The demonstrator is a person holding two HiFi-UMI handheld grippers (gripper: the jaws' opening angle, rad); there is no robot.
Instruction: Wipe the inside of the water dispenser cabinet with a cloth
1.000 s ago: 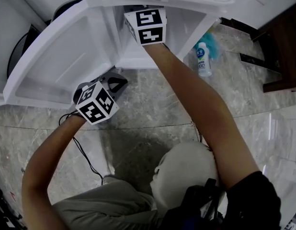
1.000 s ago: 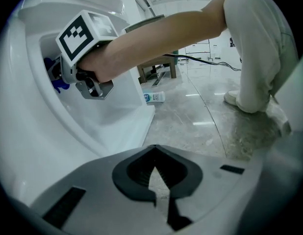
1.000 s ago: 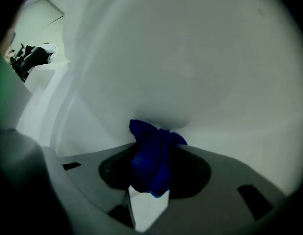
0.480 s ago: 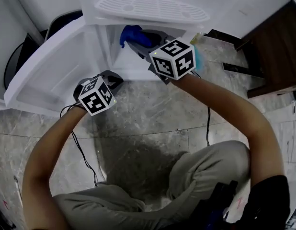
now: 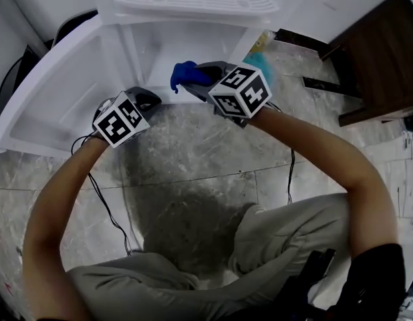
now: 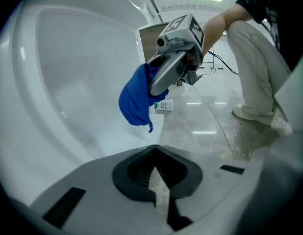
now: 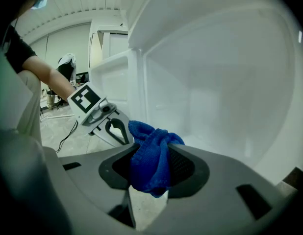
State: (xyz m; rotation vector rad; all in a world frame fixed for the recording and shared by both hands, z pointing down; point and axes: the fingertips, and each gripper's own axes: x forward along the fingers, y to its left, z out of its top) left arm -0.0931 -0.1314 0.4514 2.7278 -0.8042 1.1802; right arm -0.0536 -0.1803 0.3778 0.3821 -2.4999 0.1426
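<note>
cloth [image 5: 184,74]: before cabinet [image 5: 160,45] opening | door [image 5: 53,92]: left of cabinet | left gripper [image 5: 148,99]: beside door | bottle [image 6: 164,105]: on floor [image 6: 210,126]

The person wears pale khaki trousers [image 5: 280,226] and a black short-sleeved top [image 5: 373,279]. The grey plastic left gripper [image 5: 144,99] and right gripper [image 5: 195,80] each carry a white cube [image 5: 121,118] printed with black square markers. Thin black cables [image 5: 103,199] hang from them.
</note>
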